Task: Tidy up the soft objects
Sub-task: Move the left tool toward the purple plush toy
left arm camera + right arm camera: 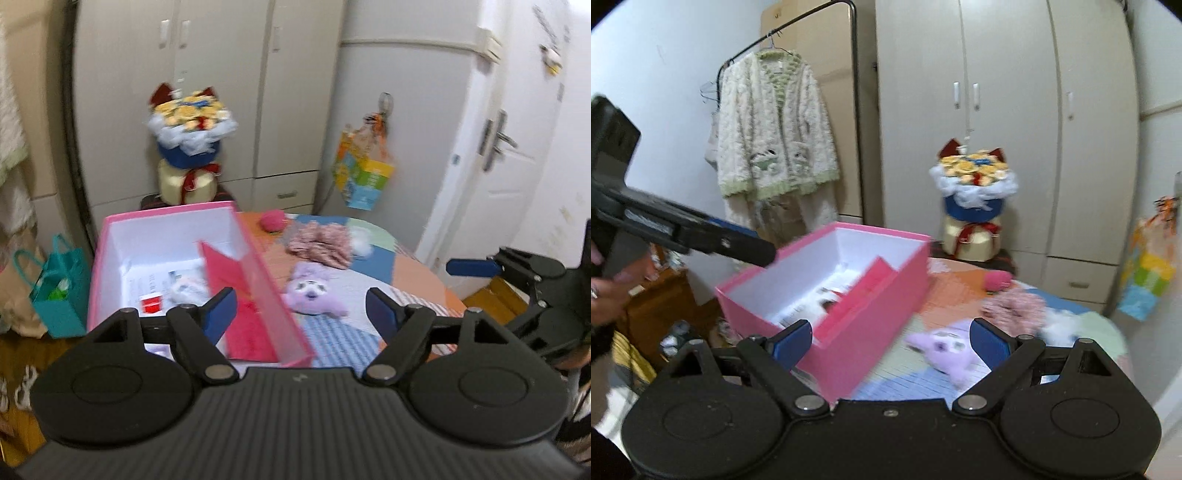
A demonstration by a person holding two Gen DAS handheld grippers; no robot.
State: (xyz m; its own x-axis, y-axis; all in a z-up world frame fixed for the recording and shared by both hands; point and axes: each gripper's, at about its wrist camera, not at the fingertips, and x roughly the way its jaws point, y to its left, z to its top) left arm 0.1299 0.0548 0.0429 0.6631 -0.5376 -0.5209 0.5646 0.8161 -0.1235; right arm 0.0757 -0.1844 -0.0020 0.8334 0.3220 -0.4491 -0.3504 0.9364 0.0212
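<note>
A pink open box (258, 266) stands on the patchwork table cover (373, 269). Inside it lie a red-pink cloth (240, 314) and some small items. My left gripper (301, 310) hovers open above the box's near right corner, nothing between its pads. A purple plush toy (310, 291) lies just right of the box, with a pink floral cloth (321, 240), a white fluffy piece (362, 243) and a pink ball (273, 221) beyond it. My right gripper (892, 339) is open and empty, above the box's corner and the plush toy (945, 350).
A flower bouquet (188, 122) stands on a stool before the wardrobe. A teal bag (59, 291) sits on the floor left of the table. A colourful bag (362, 173) hangs by the white door (509, 166). A cardigan (772, 129) hangs on a rack at the left.
</note>
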